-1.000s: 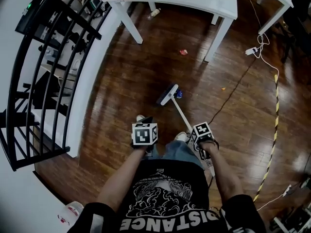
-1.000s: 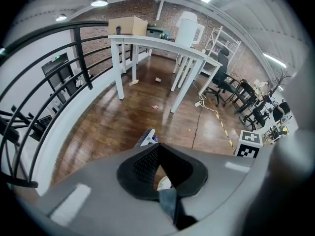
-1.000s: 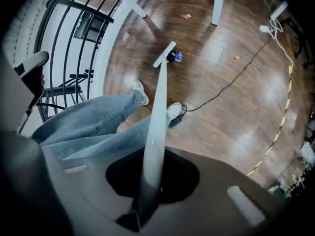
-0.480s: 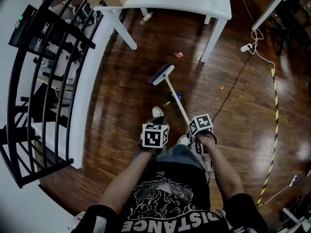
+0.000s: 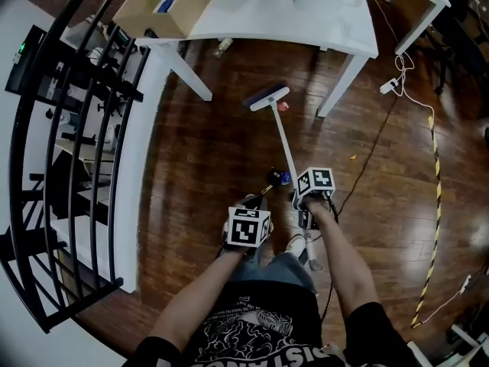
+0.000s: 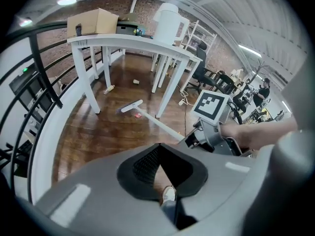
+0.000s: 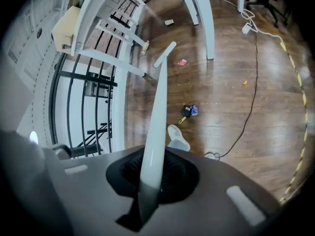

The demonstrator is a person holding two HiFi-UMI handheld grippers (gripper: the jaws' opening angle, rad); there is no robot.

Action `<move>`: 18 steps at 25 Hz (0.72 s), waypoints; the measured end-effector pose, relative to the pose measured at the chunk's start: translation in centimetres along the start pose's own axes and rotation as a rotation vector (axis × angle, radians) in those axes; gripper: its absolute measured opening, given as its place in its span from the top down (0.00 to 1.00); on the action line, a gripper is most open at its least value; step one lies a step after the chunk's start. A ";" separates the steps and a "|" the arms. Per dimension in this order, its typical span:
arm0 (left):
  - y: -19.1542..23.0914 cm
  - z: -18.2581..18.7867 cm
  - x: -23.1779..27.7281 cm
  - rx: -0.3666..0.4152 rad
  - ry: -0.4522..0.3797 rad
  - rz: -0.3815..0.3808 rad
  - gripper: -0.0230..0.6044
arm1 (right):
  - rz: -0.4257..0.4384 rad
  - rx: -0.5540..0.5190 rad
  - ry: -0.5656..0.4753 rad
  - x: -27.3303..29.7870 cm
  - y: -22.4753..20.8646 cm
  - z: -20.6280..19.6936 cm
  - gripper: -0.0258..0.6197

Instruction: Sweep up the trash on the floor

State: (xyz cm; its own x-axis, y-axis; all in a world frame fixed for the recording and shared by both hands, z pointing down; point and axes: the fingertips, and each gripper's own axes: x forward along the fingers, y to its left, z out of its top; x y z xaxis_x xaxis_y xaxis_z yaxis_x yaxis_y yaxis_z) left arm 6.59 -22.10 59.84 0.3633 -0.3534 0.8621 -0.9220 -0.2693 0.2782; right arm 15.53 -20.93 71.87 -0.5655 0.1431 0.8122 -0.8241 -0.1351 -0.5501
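My right gripper [image 5: 306, 214] [image 7: 150, 177] is shut on the white handle [image 7: 158, 107] of a broom. The broom head [image 5: 267, 98] [image 7: 165, 54] rests on the wood floor by the white table's leg. A red scrap [image 5: 284, 106] [image 7: 182, 62] [image 6: 138, 116] lies just right of the head. A blue and yellow piece of trash [image 5: 276, 178] [image 7: 189, 111] lies beside the handle, near my shoe. A small orange bit [image 5: 352, 157] lies further right. My left gripper [image 5: 251, 205] [image 6: 160, 170] is held waist-high and seems shut on a dark handle low between its fingers; the handle's lower part is hidden.
A white table [image 5: 336, 23] carries a cardboard box [image 5: 164, 6] and a white container. A bottle [image 5: 222, 47] lies under it. A black railing [image 5: 72, 128] runs along the left. A power strip [image 5: 388, 86], a black cable [image 5: 374, 128] and yellow-black floor tape [image 5: 435, 174] are at the right.
The broom head has slid forward across the floor, from beside the blue trash to next to the red scrap. The person has stepped forward toward the table.
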 end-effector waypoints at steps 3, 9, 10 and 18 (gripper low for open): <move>2.1 2.2 1.0 -0.024 0.012 0.005 0.95 | -0.030 0.050 -0.030 1.3 0.3 4.9 0.93; 5.2 5.5 2.4 0.060 0.027 0.004 0.95 | 0.047 0.215 -0.061 3.7 1.5 11.1 0.93; 5.7 5.9 2.7 0.066 0.029 0.004 0.95 | 0.048 0.230 -0.058 4.0 1.3 11.8 0.93; 10.1 6.3 4.0 0.038 0.062 0.025 0.95 | 0.116 0.356 -0.043 6.8 1.3 14.3 0.93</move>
State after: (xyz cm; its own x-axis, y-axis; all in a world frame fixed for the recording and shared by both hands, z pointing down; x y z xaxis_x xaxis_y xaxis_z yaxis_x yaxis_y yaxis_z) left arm -0.47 -31.89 63.45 0.3302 -0.3042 0.8936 -0.9244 -0.2956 0.2409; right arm 11.07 -34.13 79.49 -0.6462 0.0671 0.7602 -0.6883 -0.4815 -0.5426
